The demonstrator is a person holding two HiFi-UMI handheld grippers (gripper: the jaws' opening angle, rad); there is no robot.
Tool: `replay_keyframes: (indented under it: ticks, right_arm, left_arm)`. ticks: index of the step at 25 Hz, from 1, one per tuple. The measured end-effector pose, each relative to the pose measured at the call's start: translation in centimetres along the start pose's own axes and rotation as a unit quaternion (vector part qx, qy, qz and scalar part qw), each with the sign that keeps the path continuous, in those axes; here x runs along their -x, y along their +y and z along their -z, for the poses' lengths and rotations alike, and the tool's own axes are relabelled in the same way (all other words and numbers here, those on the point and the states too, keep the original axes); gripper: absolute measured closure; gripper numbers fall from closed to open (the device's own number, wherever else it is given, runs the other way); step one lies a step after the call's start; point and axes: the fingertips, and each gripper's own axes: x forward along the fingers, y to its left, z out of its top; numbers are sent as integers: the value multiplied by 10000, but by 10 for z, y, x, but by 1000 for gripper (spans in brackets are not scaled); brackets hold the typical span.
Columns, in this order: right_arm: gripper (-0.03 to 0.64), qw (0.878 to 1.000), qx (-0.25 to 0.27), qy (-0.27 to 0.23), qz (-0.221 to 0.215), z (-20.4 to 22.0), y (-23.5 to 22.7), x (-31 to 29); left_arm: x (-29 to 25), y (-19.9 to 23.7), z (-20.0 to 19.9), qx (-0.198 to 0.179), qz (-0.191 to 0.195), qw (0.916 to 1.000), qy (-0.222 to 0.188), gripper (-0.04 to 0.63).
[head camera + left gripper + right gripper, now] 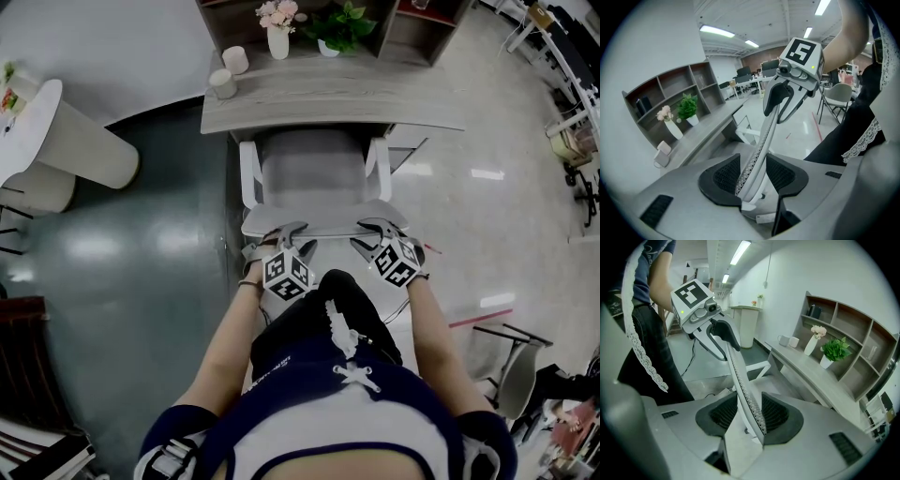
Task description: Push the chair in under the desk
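Note:
A white-framed chair with a grey seat [314, 169] stands in front of the grey desk [328, 103], its seat partly under the desktop. The backrest's top edge [323, 217] faces me. My left gripper [286, 230] is clamped on the left part of that edge and my right gripper [380, 228] on the right part. In the left gripper view the mesh backrest edge [764, 140] runs between the pads of the left gripper [752, 176] up to the right gripper [783, 101]. The right gripper view shows the backrest [738, 373] inside the right gripper [749, 416], with the left gripper [719, 336] beyond.
On the desk stand two cups [230, 70], a flower vase [277, 37] and a potted plant [337, 28] before a shelf unit. A white round table [56, 131] is at the left. A folding chair [516, 366] and red floor tape [478, 319] lie to the right.

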Motion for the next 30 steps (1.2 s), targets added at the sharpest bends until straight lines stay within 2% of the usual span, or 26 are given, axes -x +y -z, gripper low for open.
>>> replay_keyframes:
  ticks: [10, 19, 25, 30]
  right_arm:
    - [472, 10000, 85, -10, 9, 3, 1, 0]
    - [472, 9998, 191, -41, 107, 0, -1, 1]
    - [472, 9993, 288, -74, 233, 3, 3, 1]
    - [472, 9995, 267, -80, 177, 2, 4, -1]
  left_arm:
    - [-1, -2, -1, 6, -118, 9999, -22, 416]
    - [1, 1, -1, 44, -21, 10000, -12, 416]
    - [1, -4, 0, 26, -130, 9999, -33, 416]
    - [2, -3, 2, 67, -89, 9999, 31, 416]
